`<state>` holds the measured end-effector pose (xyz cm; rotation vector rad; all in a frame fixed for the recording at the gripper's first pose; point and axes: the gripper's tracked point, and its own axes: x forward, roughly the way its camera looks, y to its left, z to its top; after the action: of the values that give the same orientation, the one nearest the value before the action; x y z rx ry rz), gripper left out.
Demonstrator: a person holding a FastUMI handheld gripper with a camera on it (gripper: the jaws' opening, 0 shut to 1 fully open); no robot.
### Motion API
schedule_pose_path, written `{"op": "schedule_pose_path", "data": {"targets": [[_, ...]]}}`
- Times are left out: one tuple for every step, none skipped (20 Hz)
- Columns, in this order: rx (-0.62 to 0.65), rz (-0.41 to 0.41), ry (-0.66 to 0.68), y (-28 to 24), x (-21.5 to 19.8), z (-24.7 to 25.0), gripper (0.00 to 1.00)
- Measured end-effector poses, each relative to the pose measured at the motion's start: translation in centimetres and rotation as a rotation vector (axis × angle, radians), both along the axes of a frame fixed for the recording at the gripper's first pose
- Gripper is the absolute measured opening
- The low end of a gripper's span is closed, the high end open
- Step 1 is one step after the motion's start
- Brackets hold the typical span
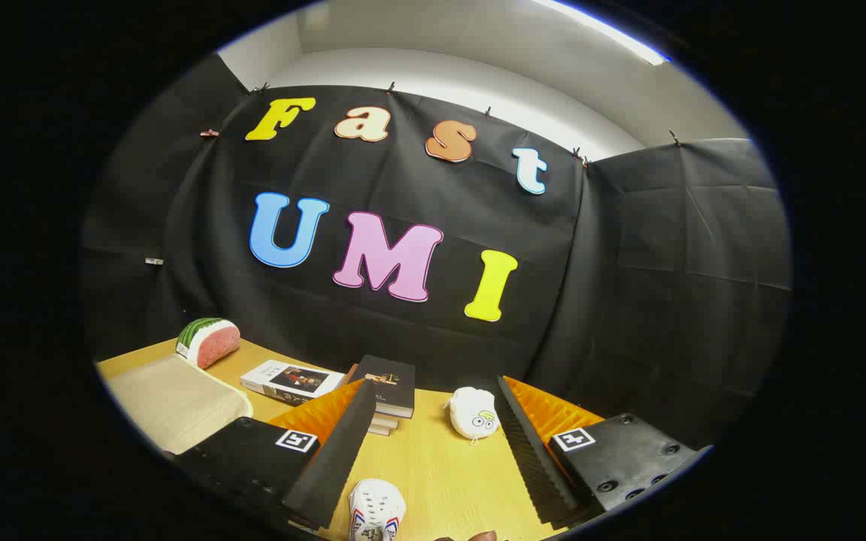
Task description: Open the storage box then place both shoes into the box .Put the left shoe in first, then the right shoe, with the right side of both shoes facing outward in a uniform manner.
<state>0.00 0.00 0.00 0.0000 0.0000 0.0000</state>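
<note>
The gripper (pixel 433 466) holds its fingers wide apart above one white shoe (pixel 376 509) lying between them. Beyond: three books (pixel 386 391), no legible titles.

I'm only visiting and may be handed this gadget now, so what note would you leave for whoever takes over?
Gripper: jaws open, holding nothing, hanging above the wooden table.
One white shoe lies on the table between the jaws, close in. A dark rounded edge by it can't be made out.
Beyond the jaws: a white plush toy, a stack of books, a watermelon cushion, a beige mat.
Nothing shows as done: box opening and both shoes remain, left shoe first.
</note>
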Motion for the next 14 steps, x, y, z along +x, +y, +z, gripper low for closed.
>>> {"op": "schedule_pose_path", "data": {"targets": [[-0.003, -0.001, 0.001, -0.02, 0.05, -0.04, 0.97], [-0.004, -0.003, 0.004, -0.15, -0.02, -0.15, 0.97], [-0.001, -0.001, 0.006, -0.05, 0.01, -0.21, 0.97], [0.000, -0.001, 0.007, -0.02, 0.09, -0.20, 0.97], [0.001, 0.000, 0.008, -0.01, 0.14, -0.24, 0.97], [-0.001, 0.000, 0.008, -0.01, 0.02, -0.32, 0.97], [-0.003, 0.001, 0.010, -0.08, 0.00, -0.36, 0.97], [-0.004, -0.001, 0.009, -0.17, -0.05, -0.37, 0.97], [-0.003, -0.001, 0.011, -0.19, -0.07, -0.44, 0.97], [-0.002, 0.000, 0.012, -0.19, -0.05, -0.42, 0.97], [-0.003, -0.001, 0.012, -0.20, -0.07, -0.40, 0.97], [-0.004, -0.001, 0.011, -0.21, -0.14, -0.36, 0.97], [-0.005, -0.001, 0.011, -0.28, -0.16, -0.44, 0.97], [-0.008, -0.002, 0.014, -0.29, -0.18, -0.55, 0.97]]}}
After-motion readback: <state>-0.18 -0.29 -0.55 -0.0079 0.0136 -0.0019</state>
